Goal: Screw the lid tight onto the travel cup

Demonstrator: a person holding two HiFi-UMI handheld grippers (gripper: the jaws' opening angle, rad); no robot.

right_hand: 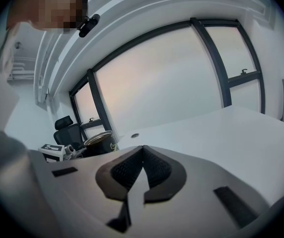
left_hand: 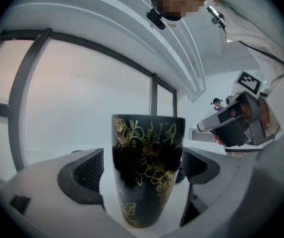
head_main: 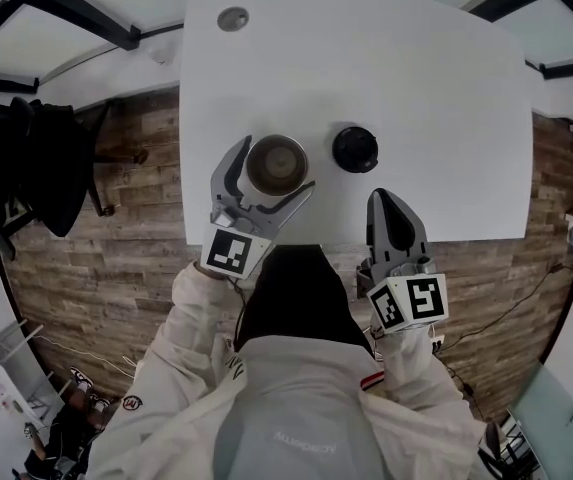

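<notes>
Left gripper (head_main: 276, 165) jaws stood wide around the cup (left_hand: 148, 167), not gripping; right gripper (head_main: 388, 203) jaws were closed, empty. Next requirement: clamp cup, fetch lid (head_main: 355, 149).

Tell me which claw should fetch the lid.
Right. The right claw is shut and empty, with the lid lying just ahead of it; the left claw stands open around the cup.

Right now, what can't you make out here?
- Cup contents: head view, too small and blurred.
- Lid thread: head view shows only its top.
- Lid, left gripper view: not seen; the cup may hide it.
- Cup's lower half, right gripper view: hidden by the right gripper body.
</notes>
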